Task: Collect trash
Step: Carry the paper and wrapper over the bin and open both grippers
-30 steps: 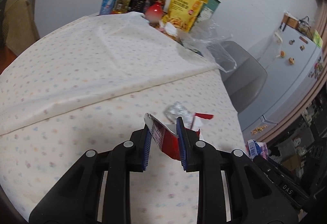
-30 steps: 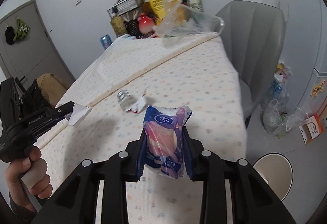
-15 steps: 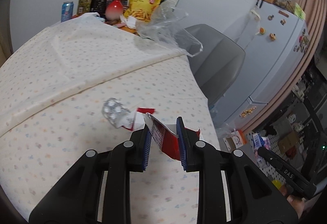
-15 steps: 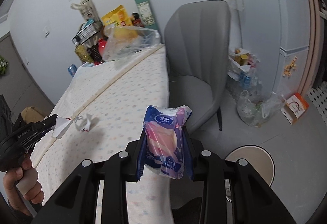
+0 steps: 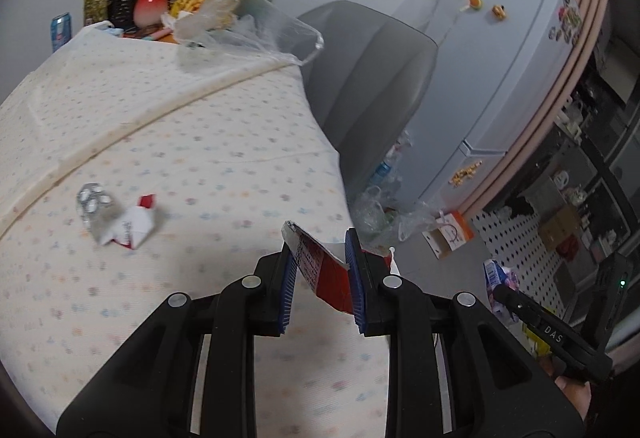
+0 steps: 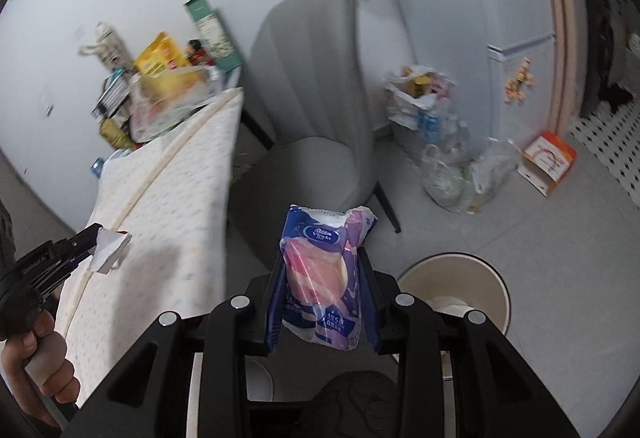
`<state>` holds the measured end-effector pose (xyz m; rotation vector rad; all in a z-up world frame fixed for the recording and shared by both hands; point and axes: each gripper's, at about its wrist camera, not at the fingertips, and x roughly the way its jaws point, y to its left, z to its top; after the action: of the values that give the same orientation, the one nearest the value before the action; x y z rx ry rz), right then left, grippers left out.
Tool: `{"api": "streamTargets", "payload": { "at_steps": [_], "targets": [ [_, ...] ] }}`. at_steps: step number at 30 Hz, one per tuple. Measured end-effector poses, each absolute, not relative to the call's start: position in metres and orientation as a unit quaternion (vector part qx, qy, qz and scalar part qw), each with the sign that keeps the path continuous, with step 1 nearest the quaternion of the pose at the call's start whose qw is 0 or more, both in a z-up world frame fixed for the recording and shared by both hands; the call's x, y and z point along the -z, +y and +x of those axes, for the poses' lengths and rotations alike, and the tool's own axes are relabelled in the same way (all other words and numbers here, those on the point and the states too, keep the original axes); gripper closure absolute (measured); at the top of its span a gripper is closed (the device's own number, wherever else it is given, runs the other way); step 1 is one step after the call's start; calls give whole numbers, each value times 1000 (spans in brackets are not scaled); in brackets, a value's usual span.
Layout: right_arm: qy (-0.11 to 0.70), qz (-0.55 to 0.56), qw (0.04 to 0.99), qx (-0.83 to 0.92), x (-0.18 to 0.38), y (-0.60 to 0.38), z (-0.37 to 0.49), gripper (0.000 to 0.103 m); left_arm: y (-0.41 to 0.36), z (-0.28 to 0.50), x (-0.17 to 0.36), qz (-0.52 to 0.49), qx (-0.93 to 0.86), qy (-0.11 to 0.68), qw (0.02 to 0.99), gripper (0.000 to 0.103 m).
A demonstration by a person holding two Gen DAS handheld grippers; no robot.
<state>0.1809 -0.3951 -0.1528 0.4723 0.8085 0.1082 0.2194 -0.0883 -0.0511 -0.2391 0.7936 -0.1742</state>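
Note:
My left gripper [image 5: 320,250] is shut on a red and white wrapper [image 5: 324,270], above the right edge of the dotted tablecloth [image 5: 200,158]. Crumpled foil [image 5: 94,198] and another red and white wrapper [image 5: 136,226] lie on the cloth to its left. My right gripper [image 6: 324,266] is shut on a blue and pink tissue pack [image 6: 320,286], off the table and over the floor. A round cream bin [image 6: 496,278] stands just below and right of it. The right wrist view also shows the left gripper [image 6: 100,238] with its wrapper [image 6: 108,250], held by a hand [image 6: 44,358].
A grey chair [image 6: 312,118] stands by the table's right side. Bags of bottles and rubbish [image 6: 440,142] and an orange and white box [image 6: 548,162] sit on the floor by the fridge [image 5: 500,78]. Snack packs, bottles and a clear plastic bag [image 5: 248,30] crowd the table's far end.
Both grippers have swung right, still holding their items. The right one has left the table and sunk over the floor near the bin. The left one has neared the table's right edge.

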Motion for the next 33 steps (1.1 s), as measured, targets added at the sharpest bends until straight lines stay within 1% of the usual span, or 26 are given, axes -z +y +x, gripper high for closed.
{"api": "streamTargets", "payload": {
  "at_steps": [5,6,7,8,9,13,18,20,22,27,30,31,32,33],
  "targets": [
    [396,249,883,-31,173,-424,186,70,-122,231,55,-98,102,396,907,79],
    [398,255,881,-25,179,-432,187,66,-128,232,56,-94,105,398,906,79],
    [399,257,880,-19,184,-438,189,56,-136,234,56,-90,109,400,905,79],
    [399,258,880,-12,190,-446,191,49,-144,236,56,-85,114,402,904,79],
    [397,260,880,-12,195,-450,191,35,-150,237,57,-82,116,404,903,79],
    [391,292,873,-8,208,-474,180,30,-182,241,58,-56,133,411,900,79],
    [392,313,865,10,217,-507,158,29,-217,246,67,-41,151,423,893,79],
    [379,310,872,14,211,-519,144,26,-234,248,72,-34,161,430,888,79],
    [366,310,877,23,204,-530,133,21,-251,250,77,-28,172,436,883,79],
    [347,324,879,43,198,-558,107,20,-292,251,86,-12,199,446,872,79],
    [341,336,876,57,200,-572,96,20,-313,252,90,-7,213,451,866,77],
    [340,338,875,59,201,-576,93,20,-318,253,91,-16,225,451,863,64],
    [340,340,875,61,202,-579,90,20,-321,254,92,-25,233,451,861,32],
    [339,342,874,62,202,-581,88,20,-323,252,91,-30,232,447,863,20]
  ]
}}
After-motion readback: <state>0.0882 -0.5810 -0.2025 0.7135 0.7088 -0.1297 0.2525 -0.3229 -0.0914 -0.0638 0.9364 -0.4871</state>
